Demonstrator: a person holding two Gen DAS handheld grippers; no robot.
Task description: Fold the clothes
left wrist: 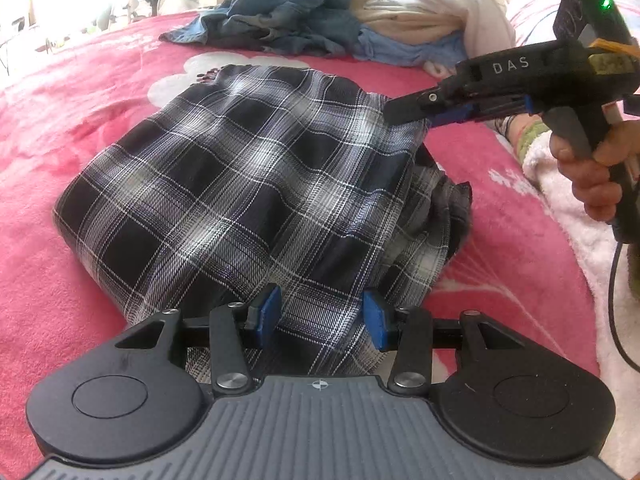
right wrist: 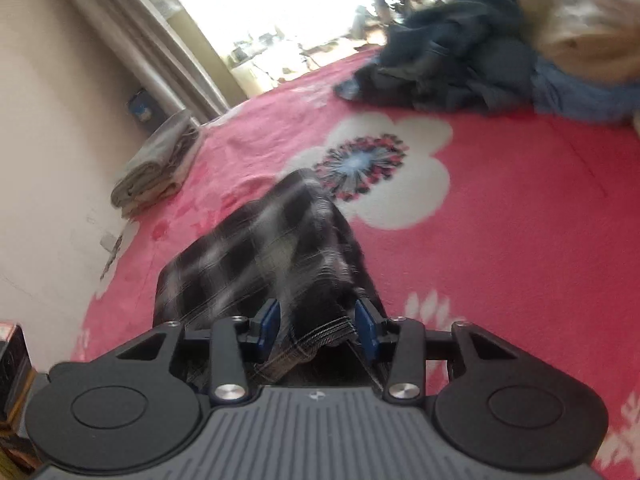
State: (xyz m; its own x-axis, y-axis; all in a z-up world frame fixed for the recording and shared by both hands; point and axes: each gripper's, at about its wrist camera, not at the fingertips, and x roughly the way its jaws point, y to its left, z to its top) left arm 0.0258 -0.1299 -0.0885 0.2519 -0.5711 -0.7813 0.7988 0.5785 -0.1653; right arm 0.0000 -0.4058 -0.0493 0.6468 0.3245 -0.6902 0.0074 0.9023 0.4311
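Plaid cloth, a black-and-white checked shirt [left wrist: 248, 184], lies folded on the pink flowered blanket [left wrist: 60, 288]. Its near edge runs between the spread blue pads of the left gripper [left wrist: 322, 316]. The right gripper [right wrist: 316, 326], also spread, has a fold of the shirt lying loose between its fingers. A heap of dark blue and cream clothes [left wrist: 304, 16] sits well behind. Folded grey cloth [right wrist: 156, 164] rests beside the wall.

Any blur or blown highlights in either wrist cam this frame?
Left wrist: sharp; plaid shirt weave crisp, only the window top left clips white. Right wrist: motion-smeared, shirt pattern streaked, dark clothes pile soft, window fully blown out. Both bow the pink blanket with fisheye curvature.
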